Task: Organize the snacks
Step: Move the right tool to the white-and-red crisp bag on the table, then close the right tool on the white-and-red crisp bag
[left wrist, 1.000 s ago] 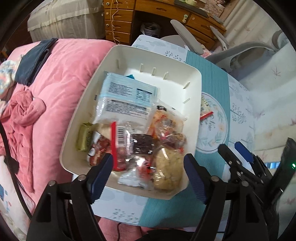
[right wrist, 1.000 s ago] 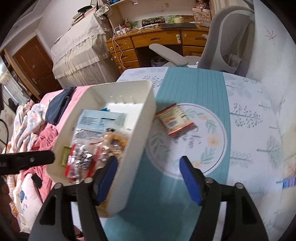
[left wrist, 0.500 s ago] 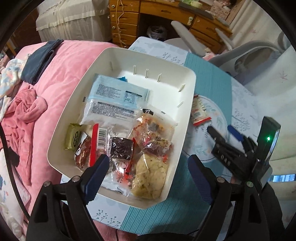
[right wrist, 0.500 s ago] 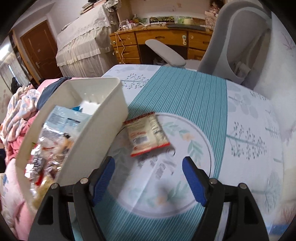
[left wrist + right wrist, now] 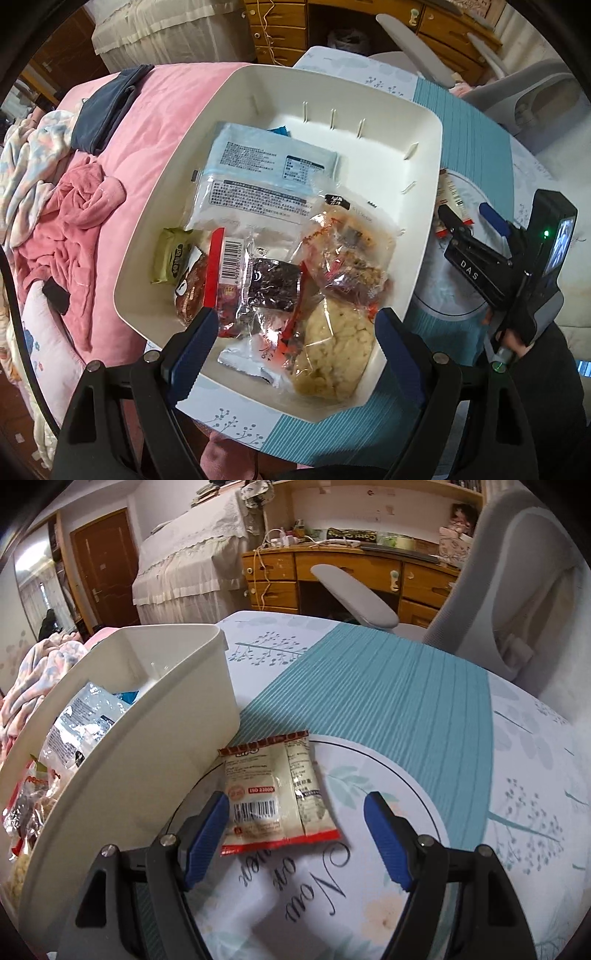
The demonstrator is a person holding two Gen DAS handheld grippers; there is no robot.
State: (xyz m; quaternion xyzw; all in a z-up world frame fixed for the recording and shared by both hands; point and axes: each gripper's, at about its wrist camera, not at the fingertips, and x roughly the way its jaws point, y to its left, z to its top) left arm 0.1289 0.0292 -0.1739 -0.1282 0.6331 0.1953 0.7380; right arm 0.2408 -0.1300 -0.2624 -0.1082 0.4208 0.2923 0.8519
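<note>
A white bin (image 5: 424,206) holds several wrapped snacks, among them a pale blue packet (image 5: 273,166) and a clear bag of cookies (image 5: 332,343). My left gripper (image 5: 295,343) hovers open and empty above the bin's near end. A small red-edged snack packet (image 5: 275,797) lies flat on the table just right of the bin (image 5: 147,753). My right gripper (image 5: 297,812) is open, low over the table, its fingers on either side of the packet's near end. The right gripper also shows in the left wrist view (image 5: 469,221), with the packet (image 5: 448,199) partly hidden behind the bin wall.
The table carries a teal striped and floral cloth (image 5: 388,701). A grey office chair (image 5: 498,590) stands at the far side, a wooden desk (image 5: 332,576) behind it. A pink quilt with clothes (image 5: 92,206) lies left of the bin.
My right gripper has moved forward and down to the loose packet, which now lies between its fingers. My left gripper has shifted slightly over the bin.
</note>
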